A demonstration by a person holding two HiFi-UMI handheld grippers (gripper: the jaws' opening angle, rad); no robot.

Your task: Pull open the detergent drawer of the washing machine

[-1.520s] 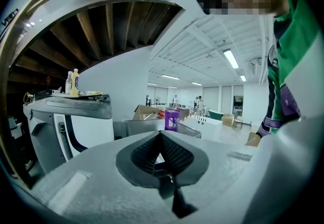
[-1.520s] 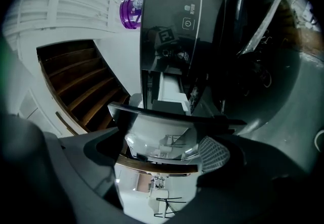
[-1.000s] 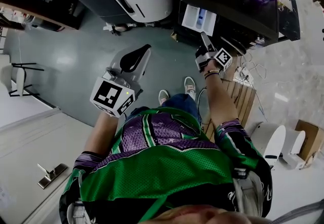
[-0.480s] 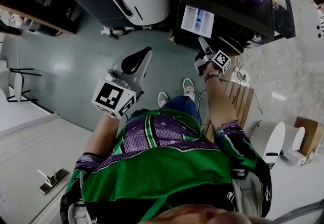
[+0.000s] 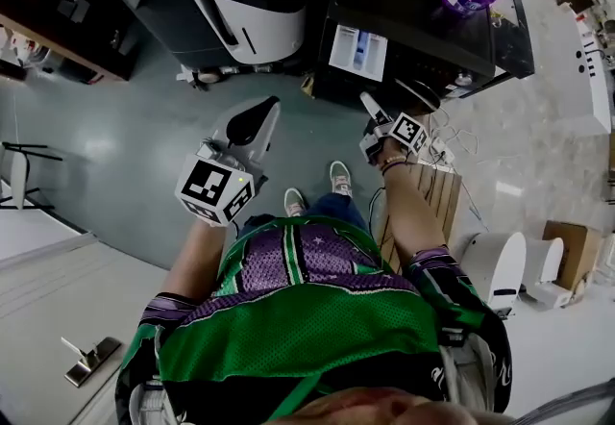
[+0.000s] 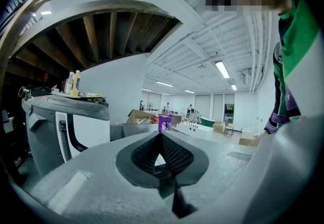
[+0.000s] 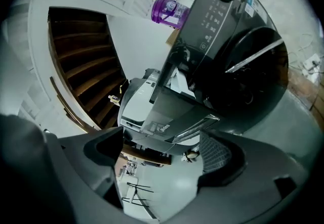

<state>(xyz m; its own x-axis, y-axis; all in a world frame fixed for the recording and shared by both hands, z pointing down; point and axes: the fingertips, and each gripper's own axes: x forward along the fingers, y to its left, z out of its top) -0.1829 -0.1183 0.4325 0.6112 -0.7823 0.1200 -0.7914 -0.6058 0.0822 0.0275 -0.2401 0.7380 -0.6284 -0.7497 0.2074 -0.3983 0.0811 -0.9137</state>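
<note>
Head view: detergent drawer (image 5: pixel 357 53) sticking out of far washing machine (image 5: pixel 413 0), already open; right gripper (image 5: pixel 369 106) just near it. Left gripper view: left gripper (image 6: pixel 161 139) pressed together, empty, kept aside, not needed. Right gripper view: spread apart, holding nothing.

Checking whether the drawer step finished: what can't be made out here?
- Detergent drawer compartments: too small in head view; in right gripper view the drawer's own shell hides them.
- Washing machine panel print: too small in both.
- Drawer in left gripper view: covered by the left gripper itself.
</note>
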